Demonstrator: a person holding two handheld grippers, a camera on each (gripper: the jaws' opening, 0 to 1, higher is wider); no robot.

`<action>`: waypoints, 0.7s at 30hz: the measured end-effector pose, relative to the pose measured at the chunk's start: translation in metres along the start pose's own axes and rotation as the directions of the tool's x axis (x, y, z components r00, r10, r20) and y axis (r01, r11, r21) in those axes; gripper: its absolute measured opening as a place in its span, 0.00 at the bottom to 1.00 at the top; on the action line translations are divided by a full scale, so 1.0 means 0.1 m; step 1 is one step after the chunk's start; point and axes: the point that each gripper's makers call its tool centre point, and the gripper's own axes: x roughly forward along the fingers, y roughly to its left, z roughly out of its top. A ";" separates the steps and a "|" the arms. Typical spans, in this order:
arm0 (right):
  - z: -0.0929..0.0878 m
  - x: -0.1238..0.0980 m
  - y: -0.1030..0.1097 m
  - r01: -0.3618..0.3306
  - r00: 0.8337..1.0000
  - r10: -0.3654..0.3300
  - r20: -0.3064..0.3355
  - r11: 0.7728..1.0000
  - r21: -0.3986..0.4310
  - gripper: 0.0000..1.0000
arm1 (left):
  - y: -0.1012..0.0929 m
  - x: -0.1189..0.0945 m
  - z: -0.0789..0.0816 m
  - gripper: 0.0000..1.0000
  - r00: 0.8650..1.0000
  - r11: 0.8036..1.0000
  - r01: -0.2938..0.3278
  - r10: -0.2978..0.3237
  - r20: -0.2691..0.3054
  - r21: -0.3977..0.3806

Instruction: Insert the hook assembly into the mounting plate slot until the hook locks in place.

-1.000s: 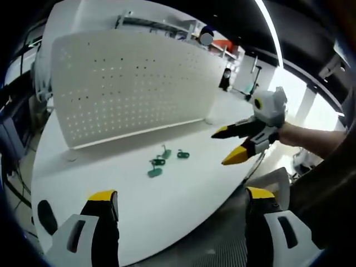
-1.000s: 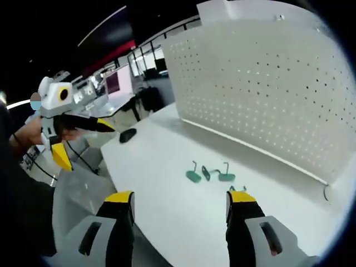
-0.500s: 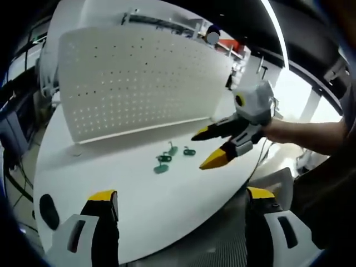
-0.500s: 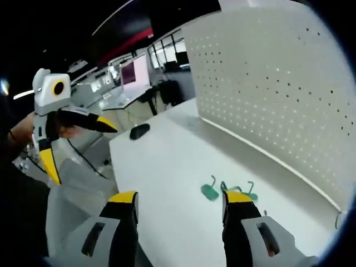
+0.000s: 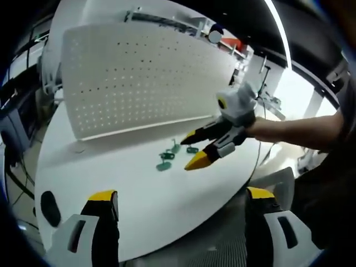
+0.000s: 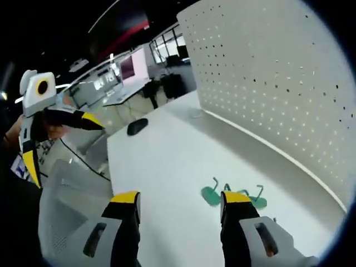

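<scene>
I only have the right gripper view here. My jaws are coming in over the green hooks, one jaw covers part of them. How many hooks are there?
Observer: In the left gripper view three green hooks lie loose on the white table, apart from the pegboard.
Operator: Where are my jaws relative to them?
Observer: The right gripper is open, tips right beside the hooks, none between them yet.
Operator: And the left gripper?
Observer: The left gripper is open and empty, held back at the table's near edge.
</scene>
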 end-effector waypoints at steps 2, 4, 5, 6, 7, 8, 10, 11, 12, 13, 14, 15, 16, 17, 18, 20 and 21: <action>0.02 0.04 0.00 -0.019 1.000 0.019 0.009 0.999 0.035 0.58 | 0.00 0.00 -0.01 0.96 1.000 1.000 0.001 -0.001 -0.005 -0.001; 0.02 0.08 -0.01 -0.025 1.000 0.024 0.007 0.999 0.048 0.58 | 0.00 -0.01 -0.02 0.96 1.000 1.000 -0.002 0.002 -0.007 0.001; 0.02 0.10 -0.01 -0.026 1.000 0.026 0.003 0.999 0.043 0.58 | 0.00 -0.01 -0.02 0.96 1.000 1.000 -0.004 0.004 -0.008 -0.002; 0.01 0.13 -0.03 -0.026 1.000 0.026 -0.010 0.999 0.029 0.58 | 0.00 -0.01 -0.02 0.96 1.000 1.000 -0.003 0.003 -0.008 -0.004; 0.00 0.16 -0.03 -0.027 0.999 0.028 -0.018 0.999 0.022 0.58 | 0.00 0.00 -0.04 0.96 1.000 1.000 -0.001 0.001 -0.010 -0.011; 0.00 0.18 -0.03 -0.030 0.999 0.030 -0.021 0.999 0.021 0.58 | -0.01 0.00 -0.04 0.95 1.000 1.000 0.001 -0.001 -0.009 -0.018; -0.01 0.24 -0.06 -0.039 0.999 0.040 -0.031 0.999 0.028 0.58 | -0.04 0.03 -0.06 0.96 1.000 0.999 0.015 -0.015 -0.009 -0.034; -0.02 0.28 -0.07 -0.039 0.998 0.040 -0.038 0.999 0.027 0.58 | -0.05 0.03 -0.07 0.95 1.000 0.999 0.015 -0.015 -0.009 -0.036; -0.02 0.30 -0.09 -0.039 0.998 0.040 -0.042 0.999 0.022 0.57 | -0.06 0.05 -0.08 0.95 1.000 0.999 0.017 -0.017 -0.012 -0.037; -0.04 0.33 -0.10 -0.043 0.998 0.043 -0.054 0.999 0.017 0.57 | -0.07 0.06 -0.10 0.95 1.000 0.999 0.019 -0.019 -0.017 -0.039; -0.04 0.36 -0.11 -0.042 0.997 0.043 -0.061 0.999 0.012 0.57 | -0.09 0.07 -0.11 0.95 1.000 0.999 0.021 -0.022 -0.021 -0.039; -0.05 0.39 -0.14 -0.043 0.997 0.043 -0.069 0.999 0.003 0.57 | -0.10 0.07 -0.11 0.95 0.999 0.999 0.023 -0.024 -0.023 -0.039; -0.07 0.41 -0.15 -0.046 0.996 0.046 -0.080 0.999 0.004 0.57 | -0.10 0.08 -0.12 0.95 0.999 0.999 0.025 -0.026 -0.024 -0.040; -0.07 0.44 -0.16 -0.056 0.995 0.056 -0.085 0.998 0.010 0.56 | -0.11 0.08 -0.12 0.95 0.999 0.999 0.026 -0.027 -0.025 -0.042; -0.06 0.46 -0.16 -0.064 0.994 0.066 -0.083 0.998 0.027 0.56 | -0.11 0.08 -0.12 0.95 0.999 0.999 0.027 -0.028 -0.026 -0.043; -0.09 0.52 -0.17 -0.079 0.991 0.081 -0.106 0.997 0.021 0.56 | -0.11 0.08 -0.13 0.95 0.999 0.999 0.025 -0.026 -0.028 -0.047; -0.10 0.53 -0.18 -0.080 0.990 0.079 -0.116 0.997 0.001 0.56 | -0.09 0.08 -0.14 0.95 0.999 0.998 0.023 -0.024 -0.028 -0.050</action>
